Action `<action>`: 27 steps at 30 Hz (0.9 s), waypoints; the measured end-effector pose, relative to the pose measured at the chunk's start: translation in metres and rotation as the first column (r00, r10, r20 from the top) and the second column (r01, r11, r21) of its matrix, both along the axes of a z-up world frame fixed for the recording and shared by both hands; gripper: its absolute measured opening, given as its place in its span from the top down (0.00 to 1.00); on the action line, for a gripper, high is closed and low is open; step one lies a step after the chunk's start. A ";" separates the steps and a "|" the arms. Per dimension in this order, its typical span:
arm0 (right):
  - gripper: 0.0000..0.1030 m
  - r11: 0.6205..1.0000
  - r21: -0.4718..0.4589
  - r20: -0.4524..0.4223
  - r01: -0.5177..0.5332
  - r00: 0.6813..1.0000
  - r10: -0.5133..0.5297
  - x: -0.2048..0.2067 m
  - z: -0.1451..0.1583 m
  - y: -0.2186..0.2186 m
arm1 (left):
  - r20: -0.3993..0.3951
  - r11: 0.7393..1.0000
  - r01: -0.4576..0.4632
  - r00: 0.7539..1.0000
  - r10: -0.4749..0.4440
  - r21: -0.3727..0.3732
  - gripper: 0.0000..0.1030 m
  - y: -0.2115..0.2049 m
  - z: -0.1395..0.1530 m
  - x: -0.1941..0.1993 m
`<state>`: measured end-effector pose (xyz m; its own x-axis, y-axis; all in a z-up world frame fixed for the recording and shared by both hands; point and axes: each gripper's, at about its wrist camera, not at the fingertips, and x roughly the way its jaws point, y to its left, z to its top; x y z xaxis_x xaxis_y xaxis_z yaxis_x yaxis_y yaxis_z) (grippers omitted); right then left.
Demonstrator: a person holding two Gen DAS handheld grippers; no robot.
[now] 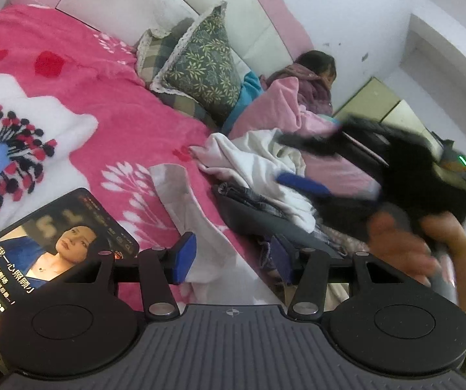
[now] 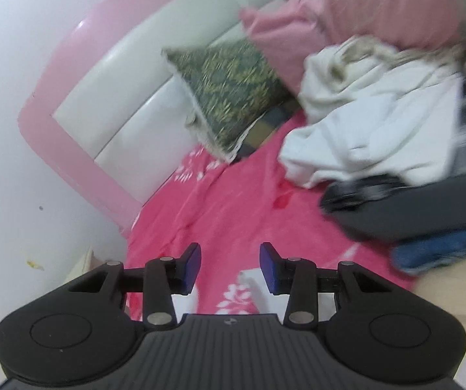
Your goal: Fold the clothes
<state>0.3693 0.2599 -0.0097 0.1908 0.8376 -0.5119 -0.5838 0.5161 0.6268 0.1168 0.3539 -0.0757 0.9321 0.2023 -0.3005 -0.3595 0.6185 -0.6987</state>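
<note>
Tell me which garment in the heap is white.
The white top, crumpled at the heap's near edge on the pink blanket. The pink garment lies behind it toward the headboard, and the dark clothes sit below it.

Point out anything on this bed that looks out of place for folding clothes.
A phone with its screen lit lies on the pink blanket at the near left edge, right beside the left hand-held gripper. The clothes pile is a loose, crumpled heap, nothing folded yet.
</note>
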 end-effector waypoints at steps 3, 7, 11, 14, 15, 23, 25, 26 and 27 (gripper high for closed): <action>0.60 0.997 -0.081 -0.002 0.010 1.000 -0.010 -0.004 -0.009 -0.019 | 0.001 0.995 -0.095 0.995 0.095 -0.030 0.51 0.004 -0.002 -0.008; 0.60 0.970 -0.241 -0.037 0.034 0.998 -0.044 -0.002 -0.034 -0.019 | -0.003 0.948 -0.306 0.952 0.307 -0.088 0.51 0.016 -0.007 -0.029; 0.60 0.959 -0.285 -0.158 0.008 0.986 -0.055 0.004 -0.066 -0.001 | -0.010 0.899 -0.422 0.906 0.424 -0.115 0.51 0.024 -0.010 -0.041; 0.60 0.993 -0.080 -0.351 -0.085 0.935 0.051 0.002 -0.077 0.014 | 0.017 0.894 -0.441 0.896 0.444 -0.081 0.50 0.021 -0.005 -0.044; 0.60 0.995 0.011 -0.356 -0.098 0.930 0.095 0.000 -0.071 0.017 | 0.031 0.894 -0.443 0.895 0.446 -0.065 0.50 0.018 -0.003 -0.045; 0.60 0.966 0.251 -0.212 -0.058 0.971 0.113 -0.014 -0.016 -0.040 | 0.053 0.980 -0.190 0.981 0.187 0.063 0.44 0.001 0.007 -0.016; 0.60 0.975 0.223 -0.161 -0.002 0.986 0.039 -0.023 -0.003 -0.083 | 0.027 0.993 -0.080 0.997 0.077 0.089 0.44 -0.006 0.006 -0.004; 0.60 0.978 0.208 -0.134 0.027 0.991 0.002 -0.028 0.004 -0.107 | 0.013 0.994 -0.028 1.000 0.027 0.101 0.44 -0.010 0.006 0.002; 0.60 0.980 0.190 -0.100 0.060 0.994 -0.041 -0.037 0.012 -0.132 | -0.002 0.993 0.021 1.000 -0.021 0.113 0.44 -0.013 0.005 0.007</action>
<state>0.3327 0.1274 0.0019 0.1935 0.9126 -0.3601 -0.4927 0.4078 0.7688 0.1243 0.3404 -0.0702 0.9363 0.2155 -0.2774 -0.3461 0.7006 -0.6240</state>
